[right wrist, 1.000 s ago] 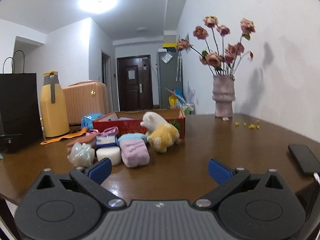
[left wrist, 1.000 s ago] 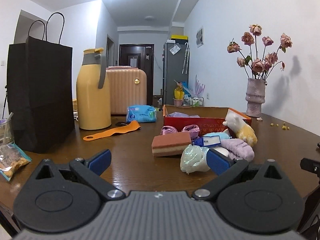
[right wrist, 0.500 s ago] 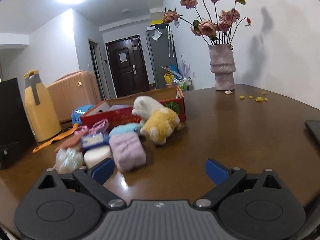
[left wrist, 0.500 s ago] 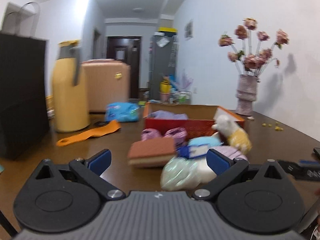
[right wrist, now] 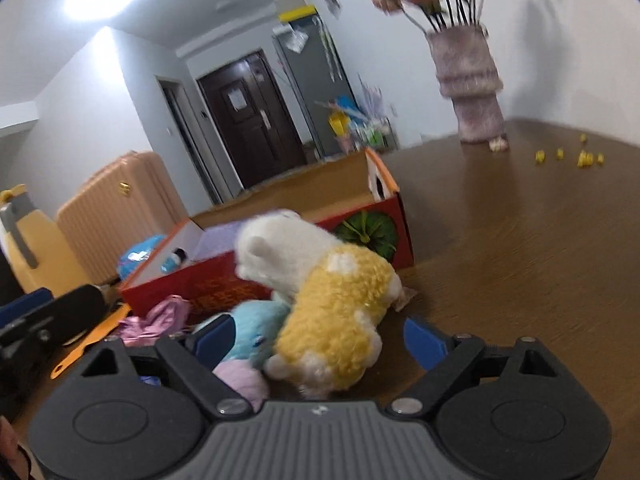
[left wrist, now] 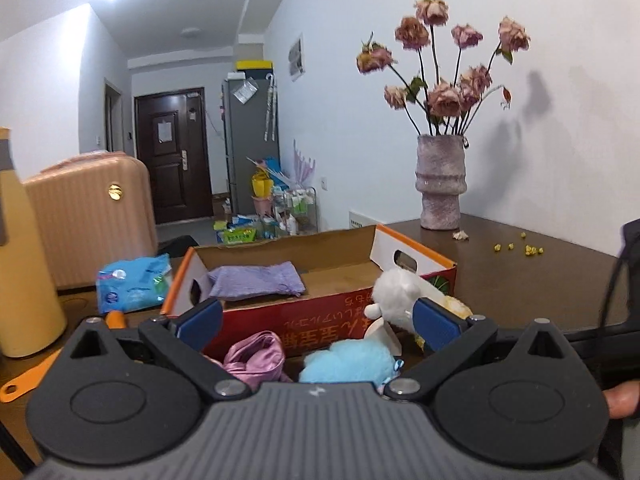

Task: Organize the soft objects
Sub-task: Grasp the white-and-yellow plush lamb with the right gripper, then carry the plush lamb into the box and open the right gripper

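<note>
An open red cardboard box [left wrist: 320, 316] stands on the brown table with a purple pouch [left wrist: 256, 284] inside it. Soft things lie piled in front of it: a white and yellow plush [right wrist: 332, 300], a light blue plush [right wrist: 256, 328], a pink satin piece [left wrist: 256, 356] and a lilac block [right wrist: 240, 380]. My left gripper [left wrist: 318, 322] is open, low over the pink piece and the blue plush [left wrist: 348, 360]. My right gripper [right wrist: 320, 340] straddles the white and yellow plush. Its jaws are closing, but the pads do not press on the plush.
A vase of dried roses [left wrist: 440, 188] stands at the back right, with yellow crumbs [left wrist: 520, 248] beside it. A yellow flask [left wrist: 24, 280], a pink suitcase [left wrist: 92, 216], a blue packet [left wrist: 132, 284] and an orange strap [left wrist: 24, 380] are on the left.
Both grippers have moved forward to the pile by the box. The white and yellow plush now lies between the right jaws, which have narrowed a little.
</note>
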`<state>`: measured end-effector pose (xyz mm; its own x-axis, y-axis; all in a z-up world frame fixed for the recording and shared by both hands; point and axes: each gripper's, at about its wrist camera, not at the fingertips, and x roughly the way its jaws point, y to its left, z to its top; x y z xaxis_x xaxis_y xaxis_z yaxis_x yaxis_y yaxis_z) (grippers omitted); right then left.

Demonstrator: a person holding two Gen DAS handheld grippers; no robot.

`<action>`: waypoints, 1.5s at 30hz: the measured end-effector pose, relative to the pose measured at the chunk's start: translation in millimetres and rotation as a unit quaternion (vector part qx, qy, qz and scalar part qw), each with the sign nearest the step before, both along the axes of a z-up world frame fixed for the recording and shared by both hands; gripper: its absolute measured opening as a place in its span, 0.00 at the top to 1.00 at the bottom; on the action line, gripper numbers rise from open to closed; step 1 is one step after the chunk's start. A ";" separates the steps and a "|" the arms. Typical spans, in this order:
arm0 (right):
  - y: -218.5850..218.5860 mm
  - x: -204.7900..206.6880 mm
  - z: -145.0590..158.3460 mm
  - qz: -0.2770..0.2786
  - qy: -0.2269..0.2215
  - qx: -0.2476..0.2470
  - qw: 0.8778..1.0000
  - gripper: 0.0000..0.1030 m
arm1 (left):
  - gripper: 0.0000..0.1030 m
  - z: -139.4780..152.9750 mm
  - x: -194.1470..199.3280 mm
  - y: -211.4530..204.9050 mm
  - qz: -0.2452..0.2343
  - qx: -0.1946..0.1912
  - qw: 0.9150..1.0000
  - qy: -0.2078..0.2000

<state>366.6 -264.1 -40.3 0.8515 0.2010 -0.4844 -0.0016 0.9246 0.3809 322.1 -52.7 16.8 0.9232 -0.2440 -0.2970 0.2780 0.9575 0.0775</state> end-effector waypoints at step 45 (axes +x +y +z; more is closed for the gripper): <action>-77.7 -84.7 -1.3 0.128 -0.034 -0.134 0.982 0.52 | 0.34 -54.4 12.9 -101.7 -0.096 -0.104 0.967 0.212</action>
<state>282.0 -341.8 -41.7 0.8220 0.2856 -0.4926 -0.2634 0.9577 0.1157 335.0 -154.4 -37.5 0.6608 -0.4948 -0.5644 0.4171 0.8672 -0.2719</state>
